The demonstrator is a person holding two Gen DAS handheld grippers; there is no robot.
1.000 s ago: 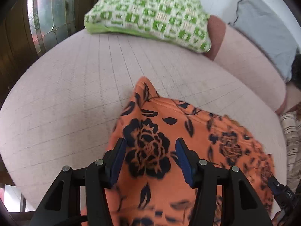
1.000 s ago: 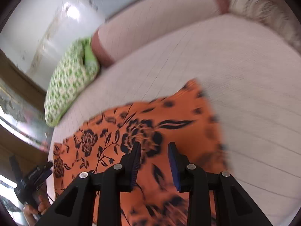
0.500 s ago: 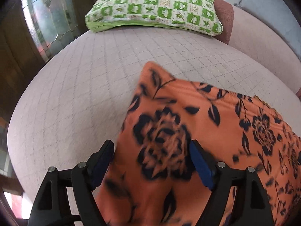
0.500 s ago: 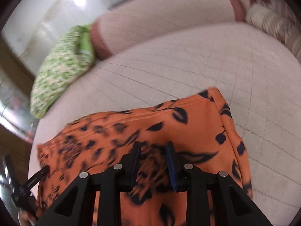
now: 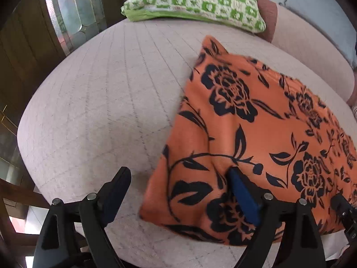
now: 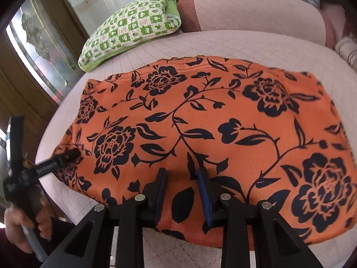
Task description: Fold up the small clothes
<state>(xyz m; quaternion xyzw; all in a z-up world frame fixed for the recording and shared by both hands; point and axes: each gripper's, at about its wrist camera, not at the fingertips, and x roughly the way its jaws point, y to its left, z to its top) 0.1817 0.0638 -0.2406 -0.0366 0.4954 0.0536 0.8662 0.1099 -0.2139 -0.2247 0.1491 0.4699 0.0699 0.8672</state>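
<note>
A wide, pale quilted bed (image 5: 93, 102) fills both views. At its far edge a green-and-white checked pillow (image 6: 131, 26) is laid beside a pink bolster (image 6: 256, 11). The orange garment with black flowers (image 6: 223, 120) is spread flat near the bed's near edge, well apart from the pillow. The left gripper (image 5: 178, 192) is seen with its jaws having just been opening; they stand wide, the garment's left edge loose between them. The right gripper (image 6: 181, 192) is kept narrow over the near hem, cloth between its pads; whether it is pinched cannot be told.
</note>
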